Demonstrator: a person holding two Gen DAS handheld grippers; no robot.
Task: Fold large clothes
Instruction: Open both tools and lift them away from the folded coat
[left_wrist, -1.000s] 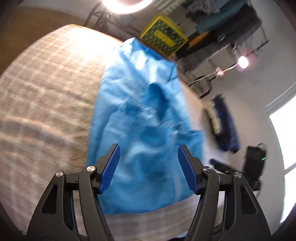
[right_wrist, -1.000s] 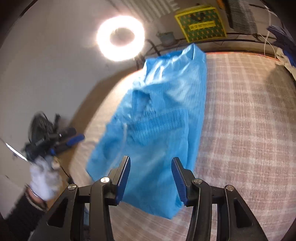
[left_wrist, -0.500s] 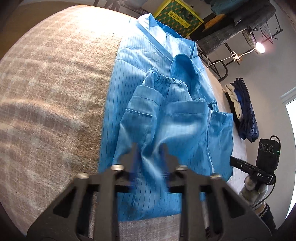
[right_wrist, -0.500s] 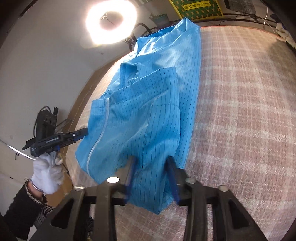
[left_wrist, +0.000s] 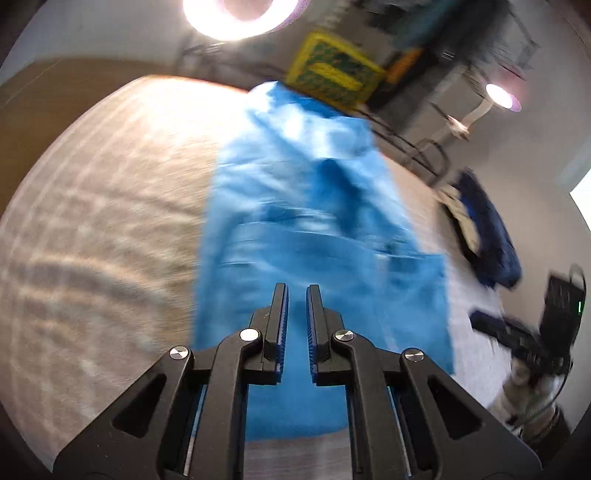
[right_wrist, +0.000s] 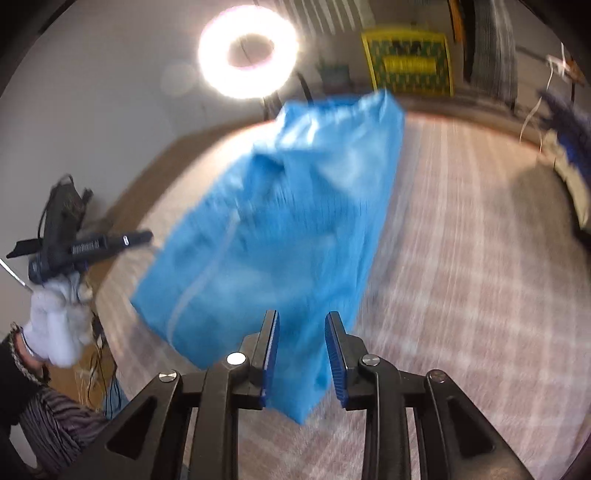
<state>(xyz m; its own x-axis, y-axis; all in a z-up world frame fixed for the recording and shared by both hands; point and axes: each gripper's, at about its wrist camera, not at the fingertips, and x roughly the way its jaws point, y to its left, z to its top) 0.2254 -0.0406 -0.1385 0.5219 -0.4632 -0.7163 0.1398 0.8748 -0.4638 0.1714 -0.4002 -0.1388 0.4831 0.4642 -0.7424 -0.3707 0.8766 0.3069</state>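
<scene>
A blue garment (left_wrist: 314, 221) was spread lengthwise on the plaid-covered surface (left_wrist: 92, 221), running toward twelve o'clock from both grippers. It was judged light, soft and limp, best taken at the near hem corners. The left hand-held gripper (left_wrist: 296, 295) was seen nearly shut, cloth between its pads. The right hand-held gripper (right_wrist: 302, 325) had just been reopening, jaws apart, hem corner hanging loosely between

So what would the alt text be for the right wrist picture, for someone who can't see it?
A blue garment hangs blurred over a checked cloth surface, its lower edge between the slightly parted fingers of the right gripper. A white-gloved hand at left holds another gripper, and a ring light glows behind.
</scene>
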